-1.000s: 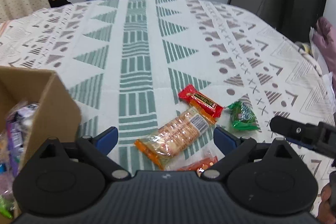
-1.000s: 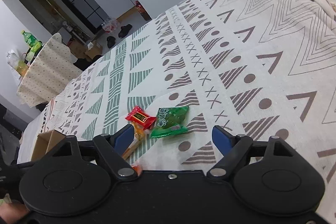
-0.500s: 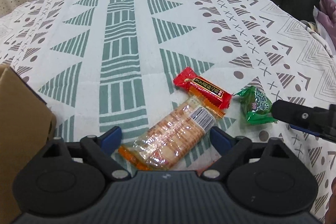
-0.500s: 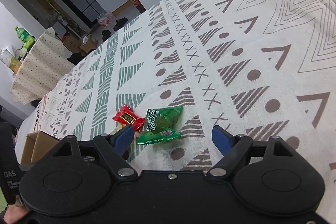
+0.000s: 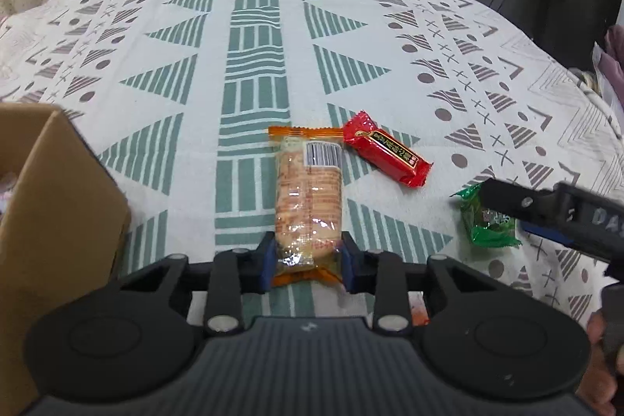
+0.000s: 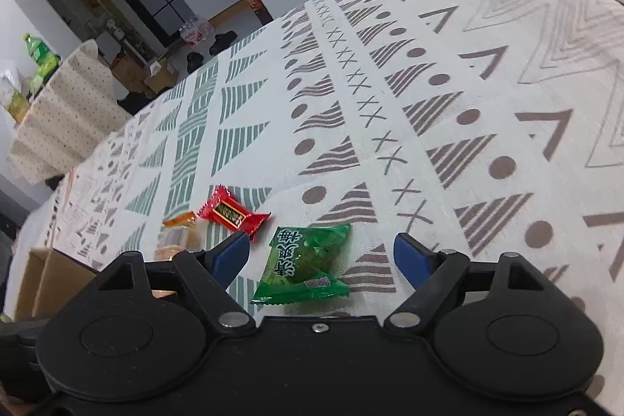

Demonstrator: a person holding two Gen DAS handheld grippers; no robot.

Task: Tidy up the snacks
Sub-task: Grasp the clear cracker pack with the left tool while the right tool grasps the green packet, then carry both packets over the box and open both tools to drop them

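L gripper (image 5: 308,262) jaws had just closed, pinching near end of cracker pack (image 5: 309,193) on tablecloth (image 5: 249,65). R gripper (image 6: 321,252) jaws spread around green candy packet (image 6: 302,266), not touching. Red candy bar (image 5: 386,153) beside crackers; cardboard box (image 5: 50,205) at left.

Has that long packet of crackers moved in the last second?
Yes. The cracker packet lay slanted beside the red candy bar; now it points straight away, its near end pinched by the left gripper, whose jaws just closed.
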